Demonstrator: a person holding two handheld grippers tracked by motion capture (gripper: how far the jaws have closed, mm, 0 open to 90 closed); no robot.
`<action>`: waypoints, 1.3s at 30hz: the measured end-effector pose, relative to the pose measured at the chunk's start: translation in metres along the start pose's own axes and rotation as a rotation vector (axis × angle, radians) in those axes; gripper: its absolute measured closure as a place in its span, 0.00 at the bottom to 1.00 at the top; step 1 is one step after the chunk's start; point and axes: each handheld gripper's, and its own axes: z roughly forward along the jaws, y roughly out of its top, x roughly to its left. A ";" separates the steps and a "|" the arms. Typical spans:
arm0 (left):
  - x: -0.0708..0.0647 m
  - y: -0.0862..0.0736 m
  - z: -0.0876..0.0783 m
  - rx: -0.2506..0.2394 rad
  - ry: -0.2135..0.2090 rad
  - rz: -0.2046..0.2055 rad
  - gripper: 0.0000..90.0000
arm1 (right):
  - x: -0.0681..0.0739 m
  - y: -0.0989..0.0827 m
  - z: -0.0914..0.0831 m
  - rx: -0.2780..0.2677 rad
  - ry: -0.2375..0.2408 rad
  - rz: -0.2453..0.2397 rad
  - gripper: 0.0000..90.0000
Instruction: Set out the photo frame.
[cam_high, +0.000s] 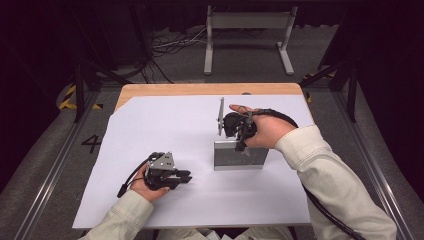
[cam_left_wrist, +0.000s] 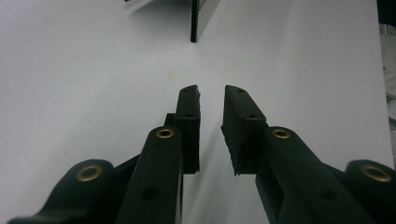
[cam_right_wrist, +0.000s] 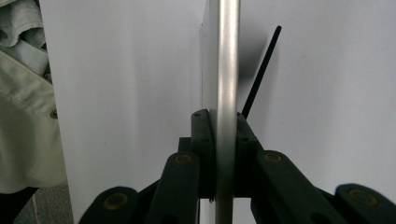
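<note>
Right tongs (cam_right_wrist: 219, 140) are clamped on the top edge of a metal panel (cam_high: 239, 156) standing upright mid-bench, seemingly to steady it. Left tongs (cam_left_wrist: 211, 128) rest apart on the white sheet (cam_high: 165, 125), holding nothing, likely idle. No labels readable; a "4" (cam_high: 92, 143) marks the floor.

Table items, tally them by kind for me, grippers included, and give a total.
Grippers: 2, left open on the white sheet, right shut on the box edge
Silver metal box: 1
White sheet: 1
Total: 4
</note>
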 end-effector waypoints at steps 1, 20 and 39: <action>0.000 0.000 0.000 0.000 -0.001 0.000 0.85 | 0.000 0.000 -0.001 0.006 0.002 0.005 0.93; 0.000 0.000 0.001 0.004 -0.006 -0.003 0.83 | -0.006 -0.005 -0.002 -0.057 -0.072 0.072 0.72; 0.001 0.000 0.001 0.005 -0.007 -0.006 0.83 | -0.008 -0.010 -0.007 -0.116 -0.081 0.116 0.62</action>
